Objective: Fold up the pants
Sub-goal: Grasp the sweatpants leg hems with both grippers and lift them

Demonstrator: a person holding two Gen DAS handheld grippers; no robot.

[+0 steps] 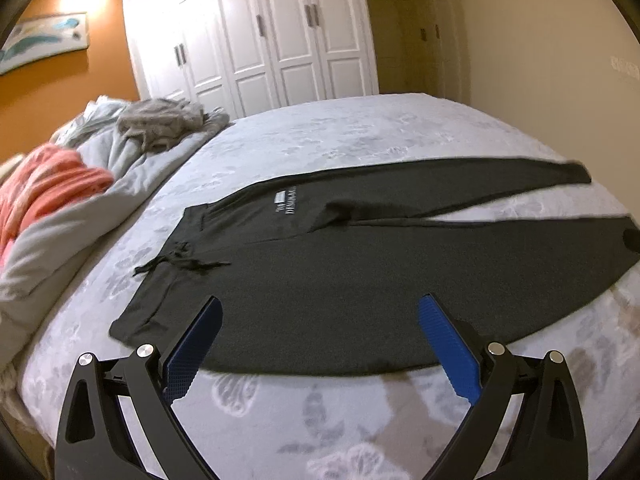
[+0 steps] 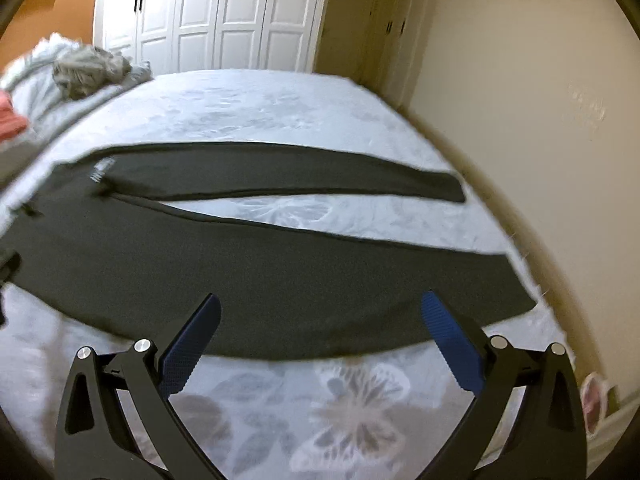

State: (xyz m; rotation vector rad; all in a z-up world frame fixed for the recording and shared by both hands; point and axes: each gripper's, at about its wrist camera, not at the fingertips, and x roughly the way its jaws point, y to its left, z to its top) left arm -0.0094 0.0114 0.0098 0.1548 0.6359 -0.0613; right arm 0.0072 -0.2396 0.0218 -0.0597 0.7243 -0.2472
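From the left wrist, the left hand-held gripper [image 1: 319,312] hangs over the near edge of the bed [image 1: 360,128] with its two black fingers spread wide and nothing between them; the ribbed blue pads [image 1: 448,344] face inward. Beyond them the pants [image 1: 360,276] lie flat on the bed's pale, butterfly-patterned cover — dark charcoal, a soft matte knit, waistband to the left with a loose drawstring [image 1: 180,264] trailing across it, and a small white printed label [image 1: 286,204] near the upper hip. The two legs run off to the right, parting in a narrow V. At the left a rumpled grey quilt [image 1: 120,160] is heaped with a coral fleece [image 1: 44,188], and white panelled wardrobe doors [image 1: 260,32] stand behind. From the right wrist, the right hand-held gripper [image 2: 320,308] is likewise splayed open and empty, hovering above the near leg's lower edge. Here the pants [image 2: 280,280] stretch as two long tapering bands — the far leg ends in a squared cuff [image 2: 452,188] close to the bed's right edge, beside a plain cream wall [image 2: 520,80].
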